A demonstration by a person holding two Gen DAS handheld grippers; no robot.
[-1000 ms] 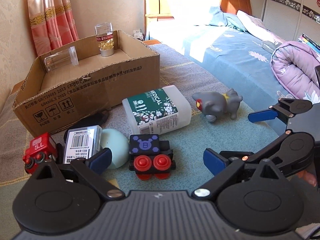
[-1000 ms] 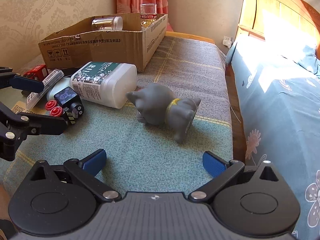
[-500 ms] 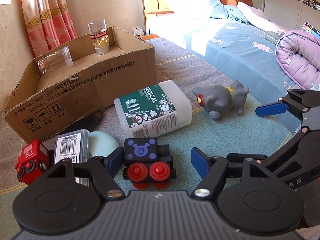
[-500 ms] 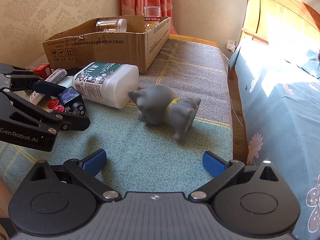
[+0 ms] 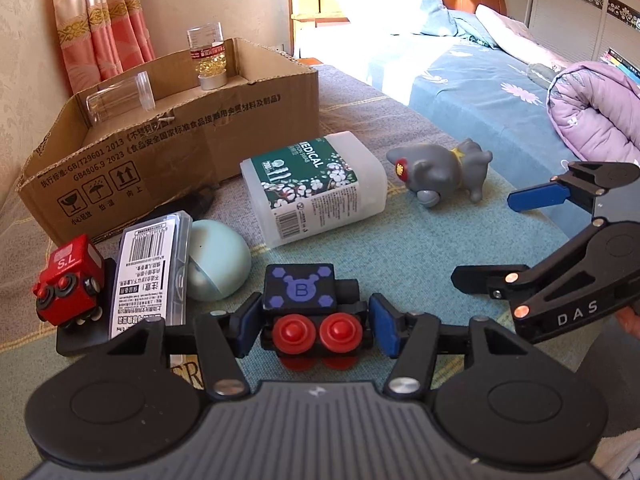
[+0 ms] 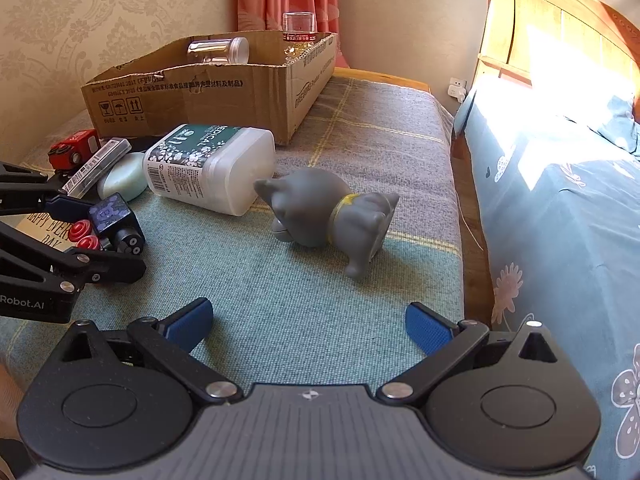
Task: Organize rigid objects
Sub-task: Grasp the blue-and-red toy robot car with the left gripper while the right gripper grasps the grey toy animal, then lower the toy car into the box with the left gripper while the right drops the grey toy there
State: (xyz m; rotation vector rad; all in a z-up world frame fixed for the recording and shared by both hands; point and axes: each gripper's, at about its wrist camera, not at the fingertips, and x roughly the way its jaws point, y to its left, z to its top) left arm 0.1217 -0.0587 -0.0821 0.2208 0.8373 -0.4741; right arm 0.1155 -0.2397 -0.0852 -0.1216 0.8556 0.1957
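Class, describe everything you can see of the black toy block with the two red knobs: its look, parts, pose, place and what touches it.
The black toy block looks like hard plastic. Its top bears a purple bear-head mark with a "B" and purple hexagons; two red round knobs stick out in front, and a short black cylinder shows on one side. It stands upright on the teal blanket, just in front of the pale green dome. The left gripper is closing on it, its blue fingers at both sides.

hidden: your left claw (image 5: 312,326) covers the blue toy block's (image 5: 298,294) base | cut off: quilt (image 5: 596,116) at right edge | unreadable: case (image 5: 150,276) label print
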